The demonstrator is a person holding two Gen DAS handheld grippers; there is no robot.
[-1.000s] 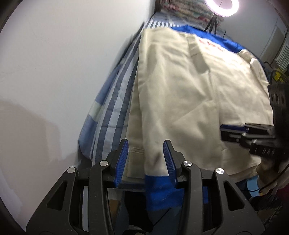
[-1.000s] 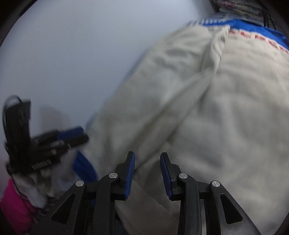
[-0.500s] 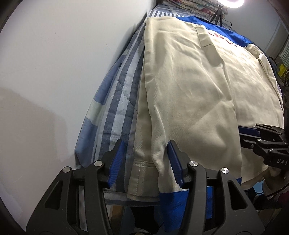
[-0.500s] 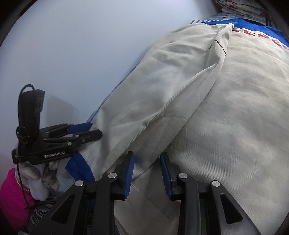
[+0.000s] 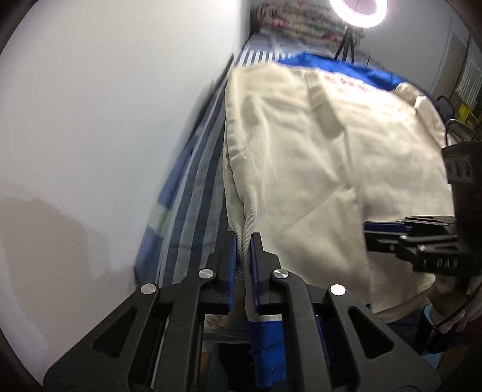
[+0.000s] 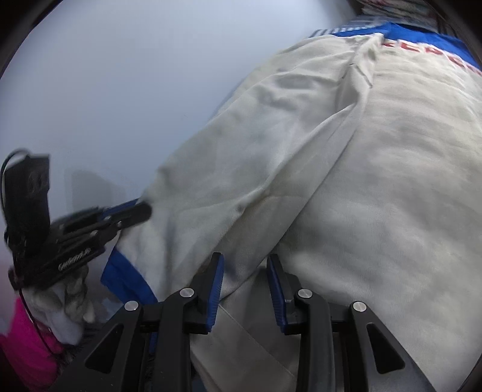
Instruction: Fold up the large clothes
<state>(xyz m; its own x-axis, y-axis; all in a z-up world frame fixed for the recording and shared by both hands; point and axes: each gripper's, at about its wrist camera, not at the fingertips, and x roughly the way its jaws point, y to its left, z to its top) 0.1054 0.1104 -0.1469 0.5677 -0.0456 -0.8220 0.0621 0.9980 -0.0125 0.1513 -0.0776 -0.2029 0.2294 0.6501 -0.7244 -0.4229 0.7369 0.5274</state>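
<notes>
A large cream garment [image 5: 316, 150] with blue trim and red lettering lies spread over the bed. My left gripper [image 5: 243, 238] sits at its near left edge, jaws closing, and the blue pads pinch a raised fold of the cream cloth. In the right wrist view the left gripper [image 6: 132, 211] shows side-on at the garment's [image 6: 361, 181] blue-trimmed corner. My right gripper [image 6: 245, 262] stands over the near hem, jaws opening slightly, with a fold of cloth loose between the pads. The left wrist view shows the right gripper [image 5: 366, 229] at the right.
A blue-and-white striped sheet [image 5: 195, 211] covers the bed along a white wall [image 5: 90, 120] on the left. Folded quilts [image 5: 289, 21] and a ring light [image 5: 358, 12] stand at the far end. A gloved hand [image 6: 66, 301] and pink cloth [image 6: 21, 346] show at lower left.
My left gripper has gone from open around the garment's edge to shut on it, and the pinched fold has risen a little. The right gripper has stayed in place.
</notes>
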